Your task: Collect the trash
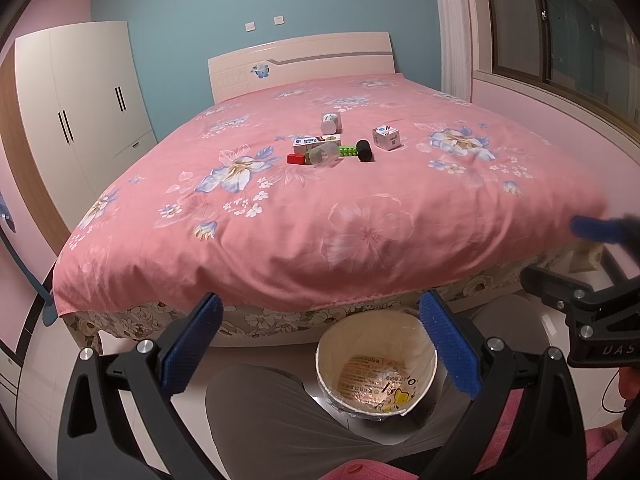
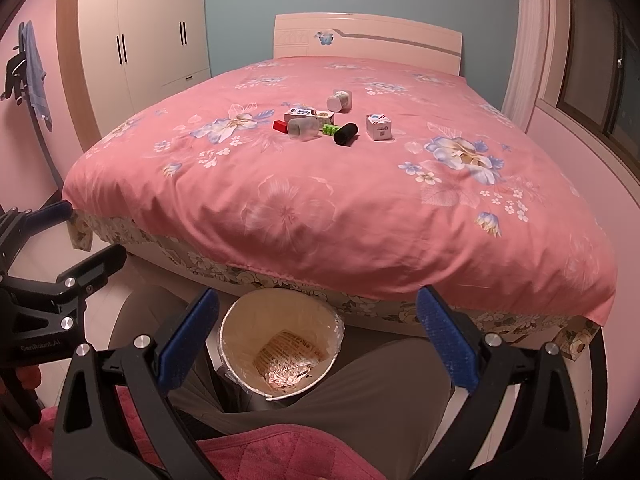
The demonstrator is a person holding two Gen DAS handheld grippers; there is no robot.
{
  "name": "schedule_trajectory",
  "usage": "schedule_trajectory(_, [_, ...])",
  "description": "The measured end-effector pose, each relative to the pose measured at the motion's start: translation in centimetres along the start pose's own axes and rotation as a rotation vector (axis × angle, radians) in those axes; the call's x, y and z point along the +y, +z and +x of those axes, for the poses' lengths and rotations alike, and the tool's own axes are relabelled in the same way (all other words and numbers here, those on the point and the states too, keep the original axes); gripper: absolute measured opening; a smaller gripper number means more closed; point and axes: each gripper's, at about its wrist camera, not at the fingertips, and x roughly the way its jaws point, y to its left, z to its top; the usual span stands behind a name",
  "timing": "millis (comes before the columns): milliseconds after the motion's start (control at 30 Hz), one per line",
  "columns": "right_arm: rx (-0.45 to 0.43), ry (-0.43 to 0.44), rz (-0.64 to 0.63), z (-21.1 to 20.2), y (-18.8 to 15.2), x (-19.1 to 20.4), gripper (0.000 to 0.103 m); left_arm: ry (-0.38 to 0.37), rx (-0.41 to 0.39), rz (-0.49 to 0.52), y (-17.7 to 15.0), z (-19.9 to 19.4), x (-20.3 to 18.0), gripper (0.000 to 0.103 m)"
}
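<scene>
Trash cluster (image 2: 320, 124), boxes, clear plastic cup, black cylinder, lies far ahead of both tongs on pink bed. Left gripper (image 1: 320, 344) and right gripper (image 2: 316, 336) spread wide, empty. Cream bin (image 2: 240, 316) directly below. Neither hand clearly nearer.

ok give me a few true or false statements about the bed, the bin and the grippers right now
1. Both grippers are open and hold nothing. True: the left gripper and the right gripper have their jaws wide apart, empty.
2. The bin sits on the bed. False: the bin stands on the floor at the foot of the bed.
3. The bin already holds a wrapper. True: a printed wrapper lies at its bottom.
4. The clear cup stands upright. False: the clear cup lies on its side.
5. The black roll is inside the bin. False: the black roll lies on the bed beside a green block.
</scene>
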Motion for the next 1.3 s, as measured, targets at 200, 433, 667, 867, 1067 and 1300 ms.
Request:
schedule_trajectory(200, [0.001, 0.003, -0.004, 0.0, 0.0, 0.1, 0.096, -0.007, 0.0, -0.001, 0.1, 0.0, -0.1, 0.1])
schedule_trajectory(433, [0.0, 0.003, -0.008, 0.1, 0.1, 0.2, 0.096, -0.014, 0.002, 0.004, 0.2, 0.0, -0.2, 0.1])
schedule_trajectory(667, [0.015, 0.004, -0.01, 0.7, 0.2, 0.3, 0.096, -0.03, 0.037, 0.005, 0.0, 1.1, 0.0, 0.1])
schedule_trajectory(867, [0.017, 0.007, -0.033, 1.9, 1.0, 0.3, 0.096, -0.044, 0.059, -0.006, 0.4, 2.5, 0.5, 0.1])
schedule_trajectory(1067, [-0.008, -0.004, -0.06, 3.2, 3.2, -0.1, 0.096, -0.031, 0.044, -0.012, 2.6, 4.5, 1.4, 0.1])
schedule_trajectory(1300, [-0.043, -0.03, -0.092, 5.1, 8.1, -1.2, 0.096, -0.002, 0.033, -0.042, 7.4, 8.5, 3.9, 0.1])
